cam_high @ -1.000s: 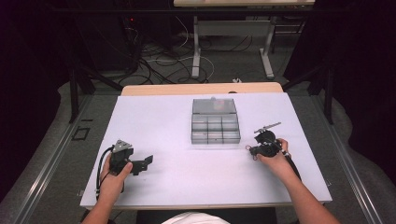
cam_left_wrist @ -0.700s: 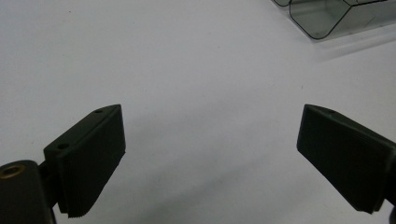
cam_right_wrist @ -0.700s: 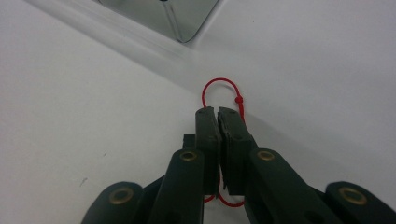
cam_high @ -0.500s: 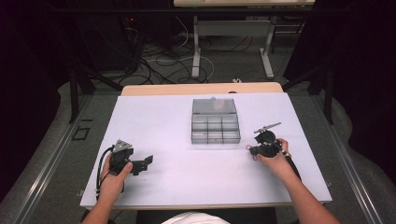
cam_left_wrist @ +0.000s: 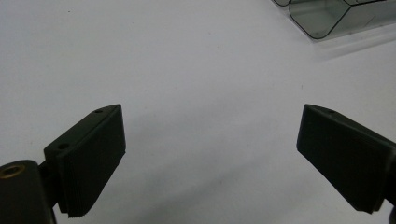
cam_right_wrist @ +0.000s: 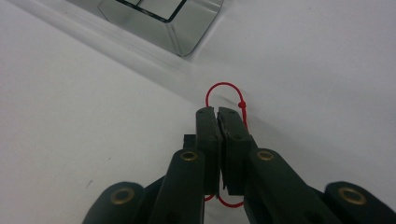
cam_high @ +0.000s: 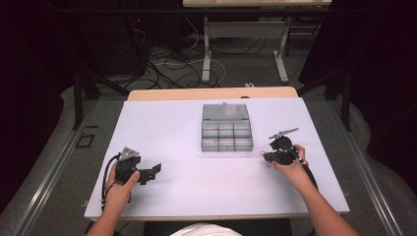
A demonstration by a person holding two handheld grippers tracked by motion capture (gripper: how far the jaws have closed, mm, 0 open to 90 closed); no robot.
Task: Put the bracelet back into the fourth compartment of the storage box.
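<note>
Right gripper (cam_right_wrist: 218,112) clamped on 1 red loop (cam_right_wrist: 224,93) | left gripper (cam_left_wrist: 210,154) wide, holding nothing | I count 1 compartment box (cam_high: 226,129) on white table (cam_high: 196,187) | no readable writing

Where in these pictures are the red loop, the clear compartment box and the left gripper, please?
red loop (cam_right_wrist: 227,88): right gripper view, top of its arc, just past the shut jaws.
clear compartment box (cam_high: 226,135): high view, its divided tray.
left gripper (cam_left_wrist: 210,158): left gripper view, midway between its open fingertips.
</note>
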